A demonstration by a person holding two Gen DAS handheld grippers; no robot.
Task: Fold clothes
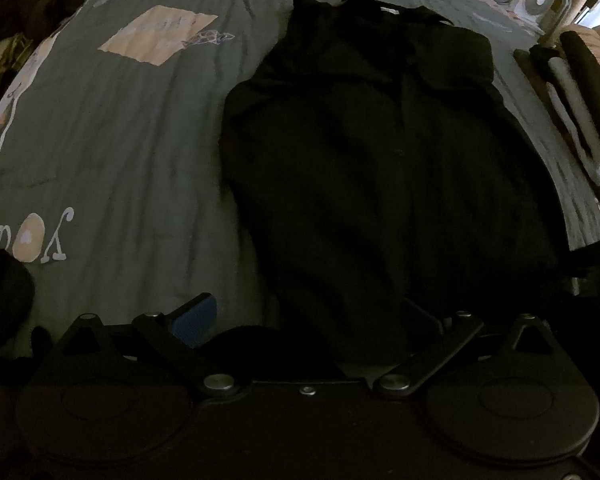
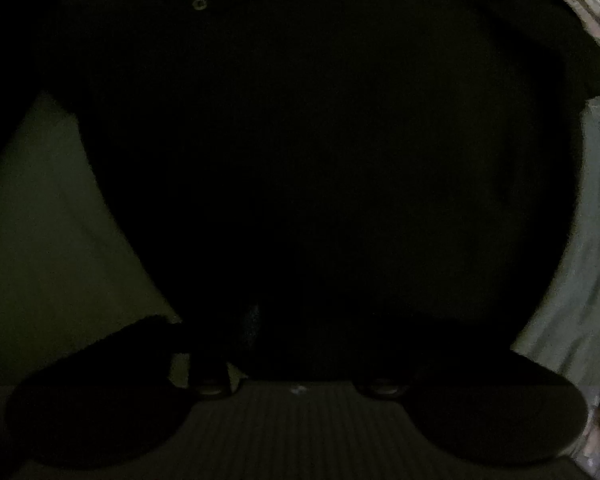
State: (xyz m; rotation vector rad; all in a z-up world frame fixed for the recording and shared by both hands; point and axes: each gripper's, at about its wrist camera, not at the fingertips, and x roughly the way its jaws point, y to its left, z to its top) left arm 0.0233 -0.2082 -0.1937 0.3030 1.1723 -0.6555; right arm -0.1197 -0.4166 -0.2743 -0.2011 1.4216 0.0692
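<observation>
meanwhile black shirt [image 1: 372,152] lies flat on grey bedspread [image 1: 120,140].

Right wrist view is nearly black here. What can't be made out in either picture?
- Right wrist view: the right gripper's fingers are lost in darkness against the black shirt; open or shut cannot be told.
- Left wrist view: the left gripper shows one blue pad; the shirt hem hides the other finger.
- Left wrist view: the folded clothes are cut off by the right edge.

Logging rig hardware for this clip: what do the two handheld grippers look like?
The left gripper is matte black, with two round housings, crossed link bars on silver pivot bolts and a blue ribbed finger pad. The right gripper appears similarly shaped, but its view is too dark for detail.
</observation>
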